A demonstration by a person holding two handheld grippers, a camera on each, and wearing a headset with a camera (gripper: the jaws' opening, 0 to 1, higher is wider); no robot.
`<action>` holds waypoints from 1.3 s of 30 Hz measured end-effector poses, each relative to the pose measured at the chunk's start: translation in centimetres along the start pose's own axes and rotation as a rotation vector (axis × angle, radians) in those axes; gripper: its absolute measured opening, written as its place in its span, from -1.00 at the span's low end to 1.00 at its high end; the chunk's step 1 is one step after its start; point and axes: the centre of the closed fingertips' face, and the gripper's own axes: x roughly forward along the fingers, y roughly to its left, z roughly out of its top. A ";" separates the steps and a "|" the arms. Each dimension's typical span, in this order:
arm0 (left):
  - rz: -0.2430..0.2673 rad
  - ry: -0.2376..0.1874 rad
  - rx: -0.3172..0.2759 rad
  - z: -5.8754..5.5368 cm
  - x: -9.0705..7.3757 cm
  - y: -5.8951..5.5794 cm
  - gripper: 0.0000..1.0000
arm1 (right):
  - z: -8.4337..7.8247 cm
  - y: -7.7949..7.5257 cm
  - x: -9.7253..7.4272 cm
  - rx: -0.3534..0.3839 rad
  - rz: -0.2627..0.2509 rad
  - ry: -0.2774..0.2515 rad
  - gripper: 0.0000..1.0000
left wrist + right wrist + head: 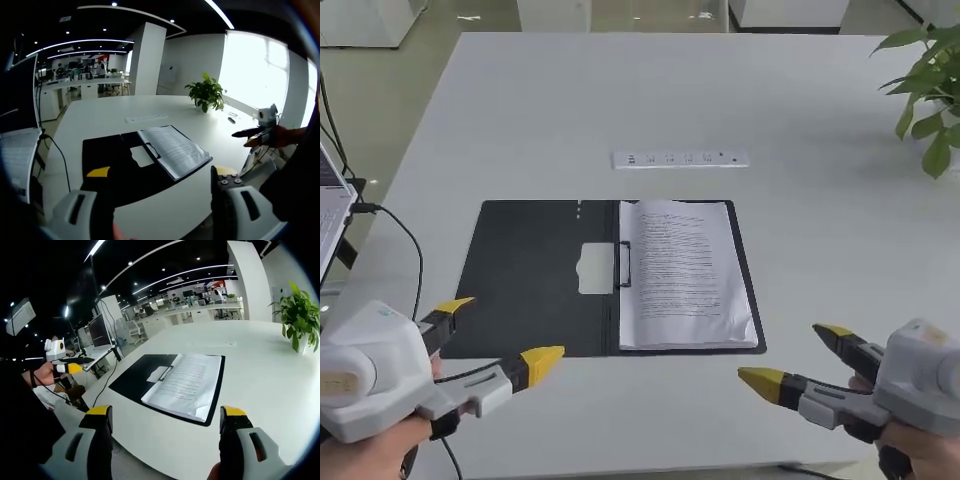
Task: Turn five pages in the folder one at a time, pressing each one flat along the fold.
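**A:** On the white bench [620, 90] lies a black open folder [530, 280], white printed pages [685, 270] stacked on its right half; yellow-tipped left tongs [500, 332] and right tongs [790, 354] hover near, both spread apart.

**B:** Best to pinch only the top sheet's outer corner; then smooth along the fold.

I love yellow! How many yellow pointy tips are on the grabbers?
4. Two on the left gripper, by the folder's near left corner; two on the right gripper, by its near right corner. None look hidden.
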 end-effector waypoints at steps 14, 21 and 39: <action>0.004 -0.001 -0.001 0.1 0.3 0.0 0.60 | 0.3 -0.6 -0.5 -0.003 -0.018 -0.002 0.77; 0.002 -0.003 -0.004 0.2 0.5 0.0 0.60 | 0.3 -0.8 -0.5 -0.001 -0.019 0.002 0.77; -0.025 0.004 0.011 0.8 1.8 -0.7 0.60 | 0.7 -1.0 -0.2 -0.011 -0.011 0.005 0.77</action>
